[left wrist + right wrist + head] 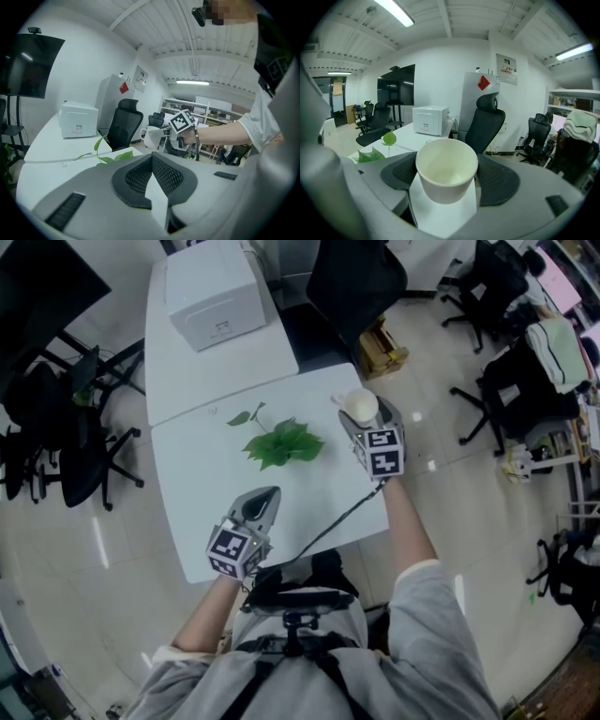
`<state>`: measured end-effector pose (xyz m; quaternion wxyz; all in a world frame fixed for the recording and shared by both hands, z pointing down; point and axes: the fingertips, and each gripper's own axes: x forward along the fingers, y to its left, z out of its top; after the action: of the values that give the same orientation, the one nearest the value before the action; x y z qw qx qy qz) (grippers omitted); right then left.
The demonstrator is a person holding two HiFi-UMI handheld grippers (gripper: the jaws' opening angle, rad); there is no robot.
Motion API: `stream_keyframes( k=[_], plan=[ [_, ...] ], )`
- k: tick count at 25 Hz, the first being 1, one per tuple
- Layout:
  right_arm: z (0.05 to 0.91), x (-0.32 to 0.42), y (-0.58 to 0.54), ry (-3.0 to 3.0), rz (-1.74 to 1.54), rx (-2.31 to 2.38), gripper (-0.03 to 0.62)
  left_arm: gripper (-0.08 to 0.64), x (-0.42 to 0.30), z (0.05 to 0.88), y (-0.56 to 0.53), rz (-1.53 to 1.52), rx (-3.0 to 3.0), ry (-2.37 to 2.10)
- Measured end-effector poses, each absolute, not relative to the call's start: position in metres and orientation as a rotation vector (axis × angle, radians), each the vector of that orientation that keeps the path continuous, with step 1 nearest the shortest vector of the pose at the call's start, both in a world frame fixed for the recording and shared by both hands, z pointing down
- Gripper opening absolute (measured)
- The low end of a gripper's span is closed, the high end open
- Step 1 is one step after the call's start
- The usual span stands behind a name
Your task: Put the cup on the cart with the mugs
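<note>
**right gripper [366,418] has the cup [446,171], no cart in view**

- Grip: the right gripper's jaws are clamped on a white paper cup, pads on opposite sides of its wall. Cup is upright, mouth up, looks empty inside
- Position: in head view the cup sits over the far right corner of the white table [202,512]. Appears clear of the tabletop, can't be 100% sure from that angle
- left gripper [152,164]: jaws pressed together w/ nothing between them. It hangs over the table's near edge, well apart from the cup
- Other stuff: green leaf sprig [281,444] lying mid-table, white box-shaped appliance [214,292] on the adjoining table, black office chair [487,124] beyond
- Handling, my est.: very light, thin paper wall, soft. A hard squeeze will prob ovalise or crush it
- Slip risk: the surface is smooth and tapered, so loose pads could let it slide down or tilt
- Best hold, IMO: mid-wall, just under the rolled rim, since the rim is the stiff bit. Moderate force, keep it upright
- Target: cart and mugs show in no view, so can't say which way it lies or how crowded the drop spot is
</note>
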<state>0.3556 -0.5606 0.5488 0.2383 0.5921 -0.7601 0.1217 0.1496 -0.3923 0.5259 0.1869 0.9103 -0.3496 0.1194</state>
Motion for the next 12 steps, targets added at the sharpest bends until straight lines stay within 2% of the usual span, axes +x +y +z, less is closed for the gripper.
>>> stream_keyframes(
  k=[12],
  plan=[
    [0.480, 0.332, -0.449, -2.037, 0.363, 1.726, 0.408, 0.005, 0.117, 0.497, -0.368, 0.313, 2.688, -0.907]
  ],
)
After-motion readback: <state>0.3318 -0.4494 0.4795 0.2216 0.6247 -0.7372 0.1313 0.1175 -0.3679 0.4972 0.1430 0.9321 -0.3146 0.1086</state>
